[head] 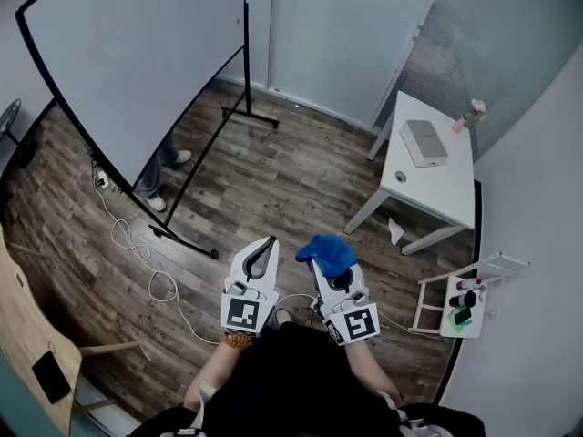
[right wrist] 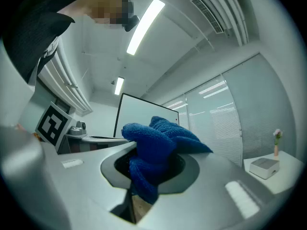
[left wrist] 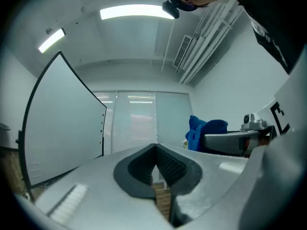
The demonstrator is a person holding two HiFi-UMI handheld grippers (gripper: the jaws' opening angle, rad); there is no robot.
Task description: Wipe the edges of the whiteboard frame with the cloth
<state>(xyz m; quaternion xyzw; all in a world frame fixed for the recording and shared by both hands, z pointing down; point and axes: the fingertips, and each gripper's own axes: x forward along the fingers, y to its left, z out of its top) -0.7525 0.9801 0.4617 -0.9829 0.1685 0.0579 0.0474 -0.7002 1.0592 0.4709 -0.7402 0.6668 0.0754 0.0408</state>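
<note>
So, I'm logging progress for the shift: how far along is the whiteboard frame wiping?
Done: the blue cloth is clamped in the right claw. In hand: just holding it; the left claw is shut and empty, both well short of the whiteboard. Left: wiping every frame edge; the cloth touches none.

The left gripper [left wrist: 155,146] is closed, whiteboard [left wrist: 62,128] left, cloth [left wrist: 202,130] right.

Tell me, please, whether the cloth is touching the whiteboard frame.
Apart. The head view shows the cloth in the right gripper, with floor between it and the whiteboard frame.
</note>
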